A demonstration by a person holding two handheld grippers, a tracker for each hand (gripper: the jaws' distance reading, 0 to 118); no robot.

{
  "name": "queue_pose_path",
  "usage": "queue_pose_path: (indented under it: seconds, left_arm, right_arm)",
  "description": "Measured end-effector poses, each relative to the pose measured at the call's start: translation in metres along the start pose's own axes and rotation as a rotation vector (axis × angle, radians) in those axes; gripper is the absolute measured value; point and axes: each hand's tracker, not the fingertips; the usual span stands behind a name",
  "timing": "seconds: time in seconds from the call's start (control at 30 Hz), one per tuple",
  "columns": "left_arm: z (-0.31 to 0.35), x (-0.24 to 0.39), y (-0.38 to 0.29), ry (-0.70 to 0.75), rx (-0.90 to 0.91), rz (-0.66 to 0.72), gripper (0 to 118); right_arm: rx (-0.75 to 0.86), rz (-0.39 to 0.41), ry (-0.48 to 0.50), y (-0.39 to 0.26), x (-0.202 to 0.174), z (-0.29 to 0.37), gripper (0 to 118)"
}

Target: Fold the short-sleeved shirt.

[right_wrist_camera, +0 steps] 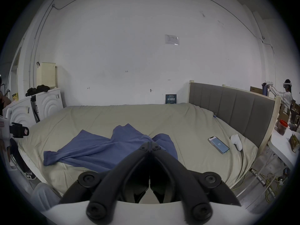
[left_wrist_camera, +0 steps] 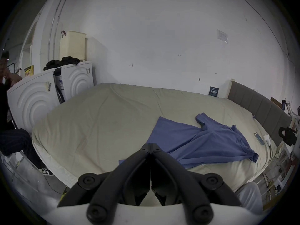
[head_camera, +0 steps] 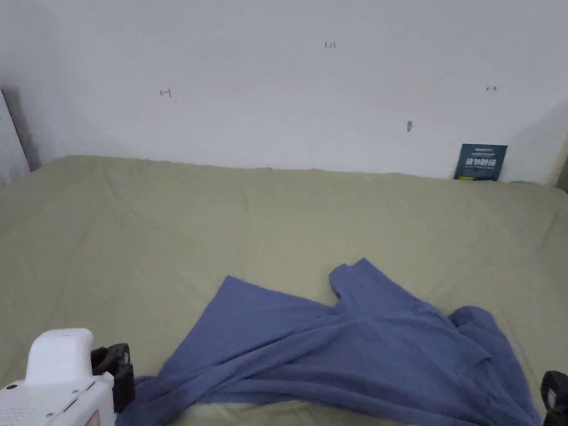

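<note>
**Shirt rumpled on the bed, folding not yet begun**

A bed (head_camera: pixel 166 222) with a pale green sheet stands against a white wall. Left of the shirt (head_camera: pixel 344 355), the left gripper (left_wrist_camera: pixel 151 145) hangs with its fingers pressed together, empty. The blue shirt lies creased near the bed's front edge. Right of it, the right gripper (right_wrist_camera: pixel 150 143) is likewise closed and empty. Spreading the shirt flat likely comes first.
</note>
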Motion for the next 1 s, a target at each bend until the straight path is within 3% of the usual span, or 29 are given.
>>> queue_pose_path:
  seconds: [0.33, 0.6, 0.63, 0.67, 0.7, 0.9, 0.93, 1.0]
  left_arm:
    - [-0.011, -0.026, -0.014, 0.051, -0.092, 0.023, 0]
    - [-0.065, -0.048, -0.041, -0.035, -0.282, 0.060, 0]
    - [-0.075, -0.049, -0.042, -0.023, -0.315, 0.055, 28]
    - [-0.087, -0.048, -0.044, -0.028, -0.367, 0.035, 74]
    - [-0.100, -0.048, -0.049, -0.032, -0.416, 0.036, 113]
    - [-0.158, -0.037, -0.075, 0.003, -0.485, -0.049, 111]
    - [-0.161, -0.038, -0.074, 0.017, -0.493, -0.064, 106]
    - [-0.172, -0.037, -0.077, 0.031, -0.505, -0.068, 79]
  right_arm:
    - [-0.047, 0.013, 0.030, -0.013, -0.018, -0.014, 1]
    - [-0.125, 0.037, 0.084, -0.026, -0.035, -0.026, 1]
    - [-0.136, 0.039, 0.089, -0.027, -0.037, -0.029, 1]
    - [-0.146, 0.039, 0.088, -0.028, -0.038, -0.032, 1]
    - [-0.155, 0.037, 0.093, -0.030, -0.040, -0.032, 1]
    - [-0.210, 0.043, 0.100, -0.038, -0.044, -0.043, 1]
    - [-0.216, 0.050, 0.102, -0.040, -0.045, -0.044, 1]
    - [-0.229, 0.052, 0.108, -0.044, -0.045, -0.046, 1]
